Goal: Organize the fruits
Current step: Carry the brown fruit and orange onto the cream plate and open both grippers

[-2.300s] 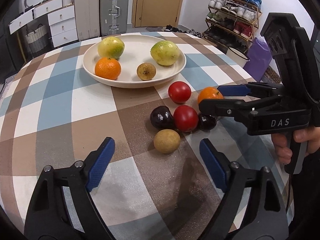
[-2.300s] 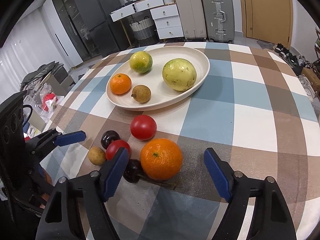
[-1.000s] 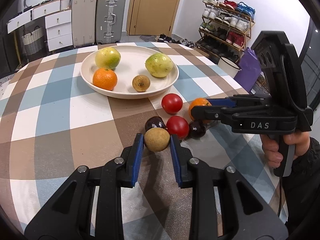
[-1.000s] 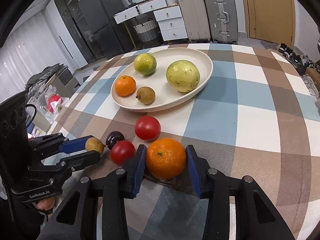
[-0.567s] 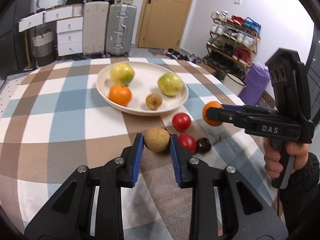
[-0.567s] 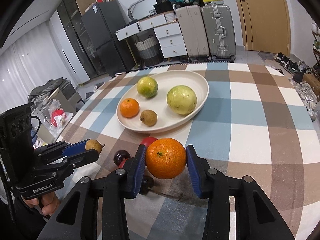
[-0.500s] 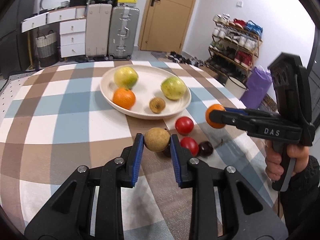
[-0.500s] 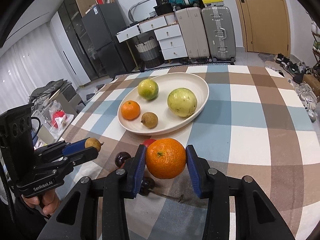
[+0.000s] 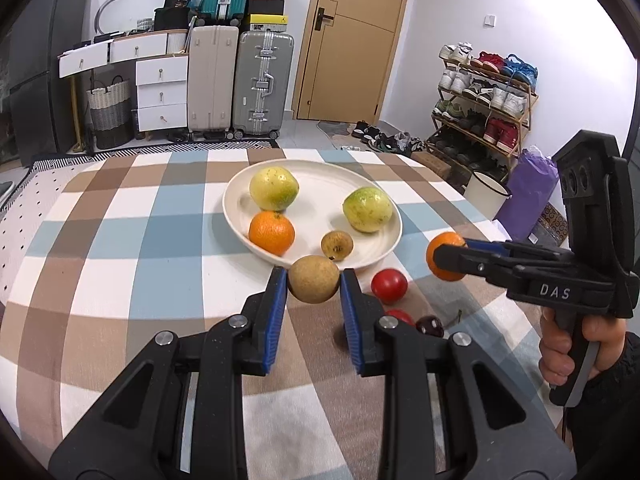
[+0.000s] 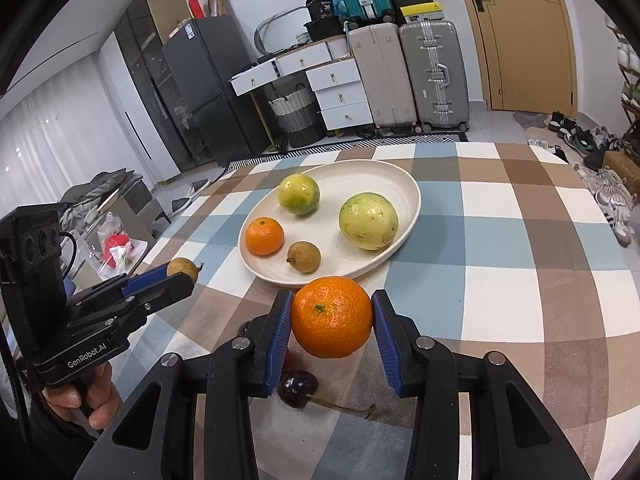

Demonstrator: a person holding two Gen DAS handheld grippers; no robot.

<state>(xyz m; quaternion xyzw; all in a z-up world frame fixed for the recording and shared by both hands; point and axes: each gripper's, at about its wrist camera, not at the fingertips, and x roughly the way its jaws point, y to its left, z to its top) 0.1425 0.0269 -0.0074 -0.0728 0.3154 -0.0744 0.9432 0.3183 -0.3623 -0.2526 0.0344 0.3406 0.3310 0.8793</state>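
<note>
Now we hold the left hand-held gripper (image 9: 314, 286) closed on a brown longan (image 9: 313, 284), its blue pads pressing both sides of the fruit, which is lifted clear of the desk (image 9: 120, 260) just in front of the white plate (image 9: 384, 248). Our right hand-held gripper (image 10: 332, 322) is clamped on a mandarin orange (image 10: 332, 322), also raised above the desk, near the front rim of the plate. From the left wrist view that gripper reaches in from the plate's right side.

On the plate we see four fruits: a yellow-green citrus (image 9: 274, 188) toward the back, a pale green guava (image 9: 367, 210) to its right, a second mandarin (image 9: 271, 233) at the front left and a second longan (image 9: 337, 245) near the front rim.

On the checked cloth in front of the plate, a red tomato (image 9: 389, 286) lies closest to the rim. Beyond it, nearer to us, sit another red tomato (image 9: 400, 315), partly hidden by the left gripper's finger, and a dark cherry (image 9: 430, 326) with a stem.
</note>
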